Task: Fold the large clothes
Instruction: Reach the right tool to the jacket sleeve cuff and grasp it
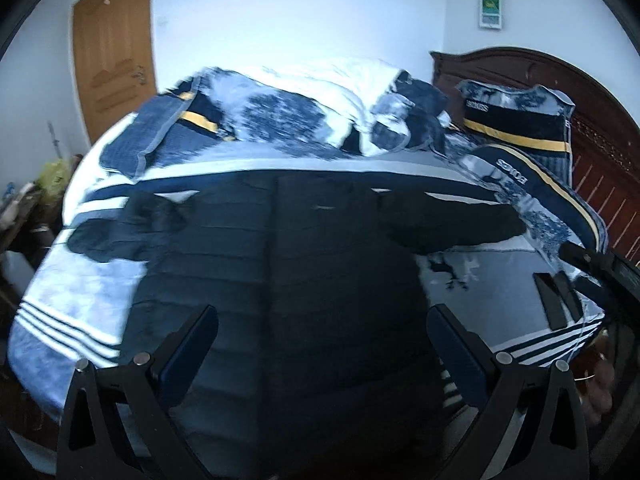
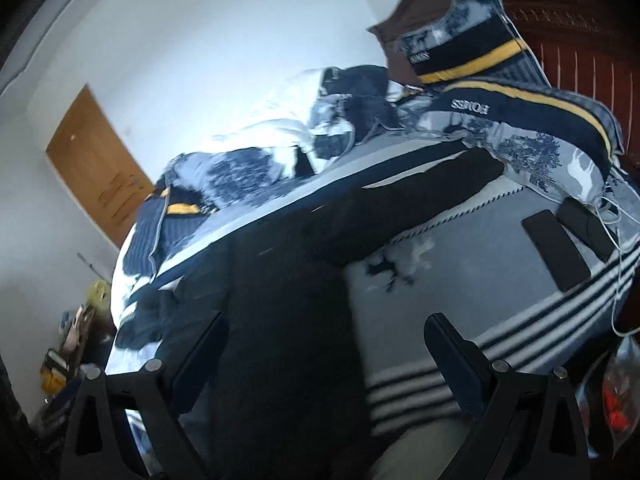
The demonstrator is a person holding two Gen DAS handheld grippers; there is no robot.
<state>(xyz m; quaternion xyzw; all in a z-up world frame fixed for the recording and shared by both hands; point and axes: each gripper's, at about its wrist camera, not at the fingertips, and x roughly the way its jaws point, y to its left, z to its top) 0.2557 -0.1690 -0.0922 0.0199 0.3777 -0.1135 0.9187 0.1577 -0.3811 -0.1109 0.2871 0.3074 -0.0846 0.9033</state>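
Dark quilted jacket (image 1: 280, 272), black or very dark navy with stitched horizontal channels, lies spread flat on the bed (image 1: 80, 312), its sleeves reaching out to either side over the blue, white and navy striped bedcover; one sleeve (image 2: 420, 200) stretches toward the navy pillows with a yellow band (image 2: 520, 100); the left tongs (image 1: 322, 344) stand wide apart above the jacket's lower body, nothing between the two dark padded fingers (image 1: 192, 344), and whether they touch the cloth cannot be told; the right tongs (image 2: 326, 352) are likewise spread wide and empty, hovering over the jacket's right edge where it meets the striped cover; both views are smeared by motion, so the jacket's seams and front closure are hard to make out; its hem is cut off behind the tongs' frames at the bottom of each view; two flat black rectangular objects (image 2: 556, 248) lie on the cover near the pillows, too blurred to identify; in the left wrist view, the other black device (image 1: 608, 276) enters from the right edge, partly out of view; a rumpled blue-and-white duvet (image 1: 300, 112) is heaped at the far side, before a dark red wooden headboard (image 1: 560, 80) and a brown wooden door (image 1: 112, 48).
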